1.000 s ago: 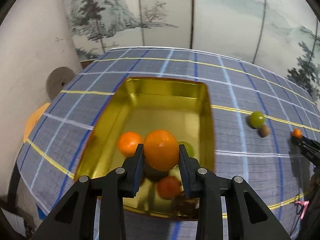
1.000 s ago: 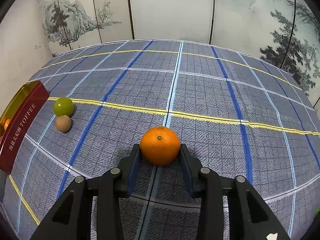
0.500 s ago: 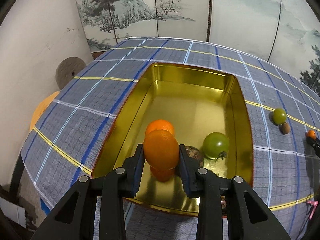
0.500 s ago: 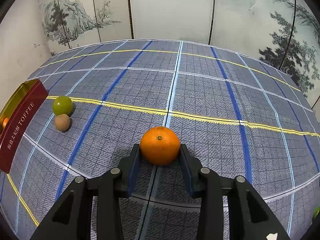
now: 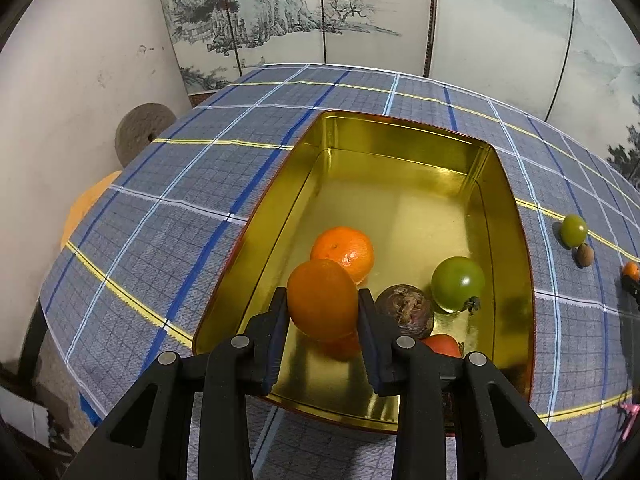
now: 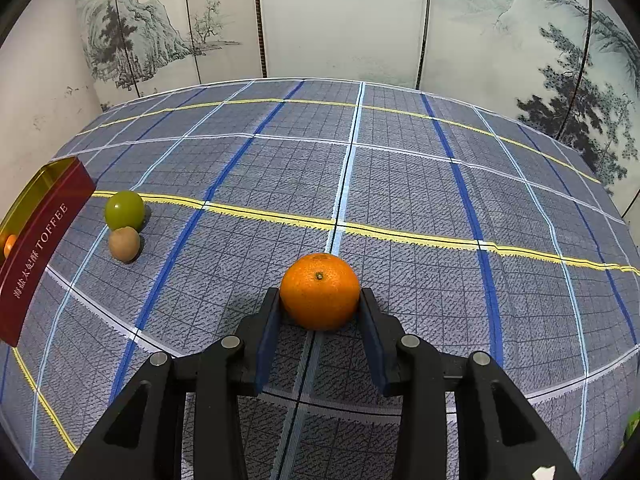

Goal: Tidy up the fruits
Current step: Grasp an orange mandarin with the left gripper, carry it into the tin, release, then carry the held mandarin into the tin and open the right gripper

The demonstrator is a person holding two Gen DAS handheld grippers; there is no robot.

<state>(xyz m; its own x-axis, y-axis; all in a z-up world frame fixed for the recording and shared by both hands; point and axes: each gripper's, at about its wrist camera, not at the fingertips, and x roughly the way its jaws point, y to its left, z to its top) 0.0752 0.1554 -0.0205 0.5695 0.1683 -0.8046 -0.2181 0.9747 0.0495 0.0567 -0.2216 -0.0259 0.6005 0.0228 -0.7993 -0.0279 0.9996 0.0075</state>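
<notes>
Left tool (image 5: 323, 307) with orange (image 5: 322, 300), now lower over tin (image 5: 400, 132).

I'm in a home-like room, painted landscape folding screen (image 6: 340, 20) behind, plaid cloth (image 6: 400, 184) over my worktop, plain plastered wall (image 5: 80, 80)

A painted landscape folding screen (image 6: 340, 20) stands behind the plaid-clothed table (image 6: 400, 184).

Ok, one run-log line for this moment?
left gripper: shut on orange, over gold tin | right gripper: shut on second orange, on tablecloth | loose: green fruit, brown fruit
</notes>
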